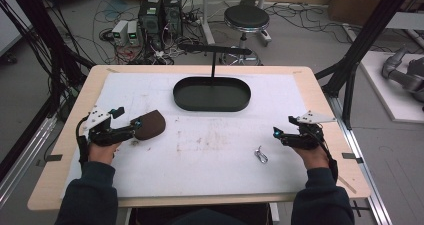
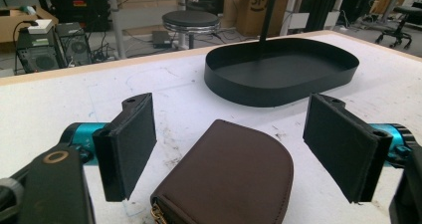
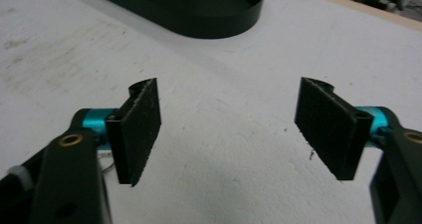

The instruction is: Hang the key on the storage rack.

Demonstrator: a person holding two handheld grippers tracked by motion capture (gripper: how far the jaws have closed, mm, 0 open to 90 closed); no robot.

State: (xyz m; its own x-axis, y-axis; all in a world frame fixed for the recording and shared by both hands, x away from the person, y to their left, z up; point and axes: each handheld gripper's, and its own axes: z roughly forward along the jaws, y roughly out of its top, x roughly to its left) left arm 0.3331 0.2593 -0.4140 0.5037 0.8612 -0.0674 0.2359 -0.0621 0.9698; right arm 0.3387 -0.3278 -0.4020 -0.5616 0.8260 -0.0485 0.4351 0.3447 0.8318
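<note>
I see both forearms coming in from the bottom of the high view, dark sleeves, hands wrapped around the tool handles and resting low over the white tabletop (image 1: 200, 155). Left tongs (image 1: 134, 125) sit at centre-left of that frame, pointing right and slightly up-frame, wrist roughly level. Their jaws are apart, straddling the near end of a brown zip pouch (image 1: 150, 124) that lies flat on the tabletop. In the left gripper view the left tongs (image 2: 249, 149) show both pads wide, the pouch (image 2: 229, 176) low centre between them, neither pad touching it that I can tell; a bit of gold zipper shows at its lower-left edge.

Right tongs (image 1: 276, 133) are at centre-right of the high view, pointing left, hand low, grey plate on top. In the right gripper view the right tongs (image 3: 229, 127) are spread wide with bare tabletop between the pads.

A small metal clip (image 1: 260, 155) lies on the tabletop down-frame and left of the right tongs, apart from them.

Black oval tray (image 1: 190, 102) sits upper centre, with a thin black post and crossbar (image 1: 214, 50) rising from its far side. Tray (image 2: 249, 97) shows upper centre-right in the left gripper view, and tray (image 3: 209, 27) at the top of the right gripper view.
</note>
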